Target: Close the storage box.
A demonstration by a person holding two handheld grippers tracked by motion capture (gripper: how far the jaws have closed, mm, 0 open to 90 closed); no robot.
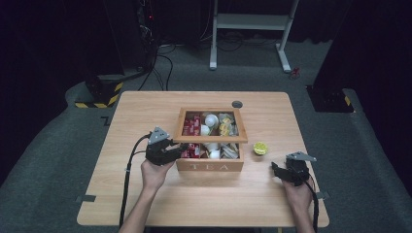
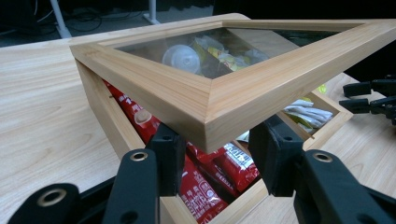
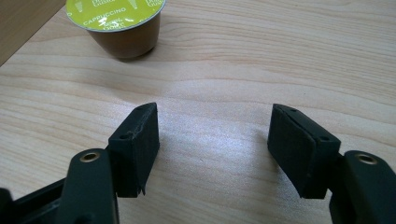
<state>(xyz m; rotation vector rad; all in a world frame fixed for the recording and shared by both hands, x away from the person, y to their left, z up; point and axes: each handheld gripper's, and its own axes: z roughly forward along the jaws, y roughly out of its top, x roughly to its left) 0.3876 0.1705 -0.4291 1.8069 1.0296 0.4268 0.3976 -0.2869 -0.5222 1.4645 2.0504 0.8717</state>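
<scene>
Two tools work over a pale wooden counter [image 1: 145, 111] with rounded corners, standing on grey carpet in a dark room. Beyond the far edge a white metal frame [image 1: 250, 22] stands on the floor, black cables [image 1: 163, 63] trail across the carpet, and yellow-and-black striped bases [image 1: 99, 99] sit at the left. A small dark round disc [image 1: 237, 104] is set in the counter near its far edge.

At the middle of the counter sits a wooden tea box [image 1: 210, 166], marked TEA on its front. Its glass-paned lid [image 2: 219, 100] is raised at an angle. The left tool [image 2: 215, 161] is clenched on the lid's near corner, one pad on each side of the wooden frame. Red sachets [image 2: 205, 186] lie in the compartment just below, and white cups and yellow packets show through the glass.

Right of the box, a yellow-green-topped capsule [image 3: 119, 23] stands alone on the bare wood. The right tool [image 3: 212, 144] is released, resting low over the counter near its right edge, well apart from the capsule, with only wood grain between its pads.
</scene>
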